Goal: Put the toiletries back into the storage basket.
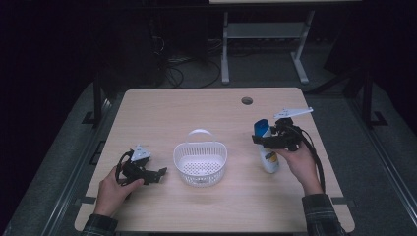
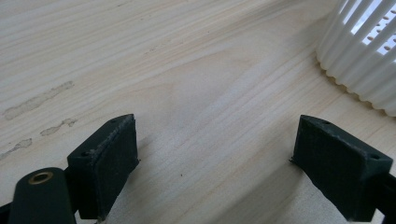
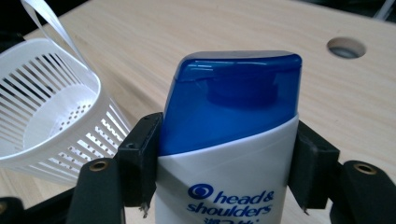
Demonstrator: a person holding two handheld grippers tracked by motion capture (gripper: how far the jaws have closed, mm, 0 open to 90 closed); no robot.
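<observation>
A white shampoo bottle (image 1: 267, 153) with a blue cap (image 3: 233, 93) is held up off the table at the right, tilted. My right gripper (image 1: 268, 139) is shut on it just below the cap, one pad on each side (image 3: 140, 158). A white slotted basket (image 1: 200, 162) with a thin handle stands at the table's middle, and its wall (image 3: 51, 121) lies to the left in the right gripper view. My left gripper (image 1: 160, 173) rests low on the table left of the basket, jaws open on bare wood (image 2: 215, 140), with the basket wall (image 2: 359, 56) at the upper right.
The light wooden table (image 1: 196, 108) has a round cable hole (image 1: 247, 101) near its far edge. Behind it on the dark floor stand a white desk frame (image 1: 265, 44) and loose cables. Both forearms come in from the near edge.
</observation>
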